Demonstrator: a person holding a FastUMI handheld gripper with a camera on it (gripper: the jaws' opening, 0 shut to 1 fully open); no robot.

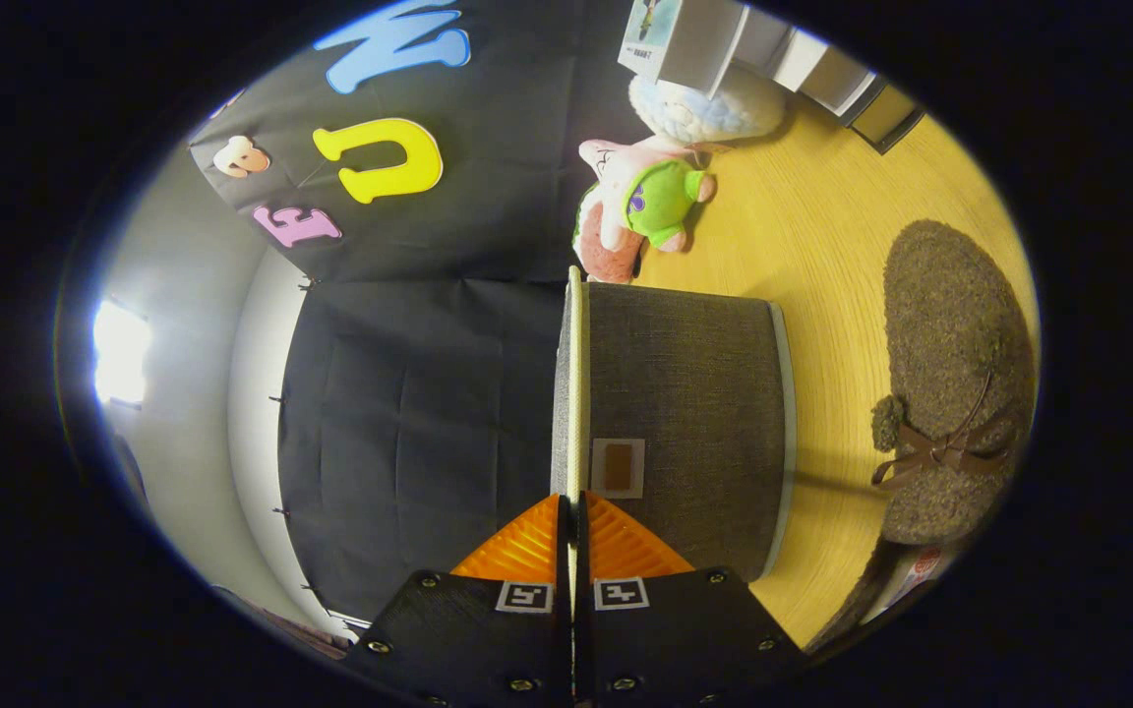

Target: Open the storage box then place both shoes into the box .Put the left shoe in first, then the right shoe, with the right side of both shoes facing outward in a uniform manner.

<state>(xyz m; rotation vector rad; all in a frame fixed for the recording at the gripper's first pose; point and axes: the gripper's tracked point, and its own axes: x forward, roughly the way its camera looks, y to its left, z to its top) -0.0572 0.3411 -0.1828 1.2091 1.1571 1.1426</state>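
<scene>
Grey fabric storage box (685,423) on yellow wooden floor (822,246), lid (576,393) edge pinched between closed gripper (573,511) fingers; fuzzy brown shoe (950,383) beside box, plush toys (645,197) beyond.

Coarse, matt woven cloth on the storage box (685,413). Fuzzy, nubbly fleece on the shoe (950,374); smooth pale wood-grain floor (822,246).

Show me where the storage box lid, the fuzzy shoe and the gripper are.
storage box lid (574,393): gripper view, its thin pale edge, pinched between the fingers.
fuzzy shoe (950,324): gripper view, its upper.
gripper (572,531): gripper view, midway between the fingertips.
</scene>
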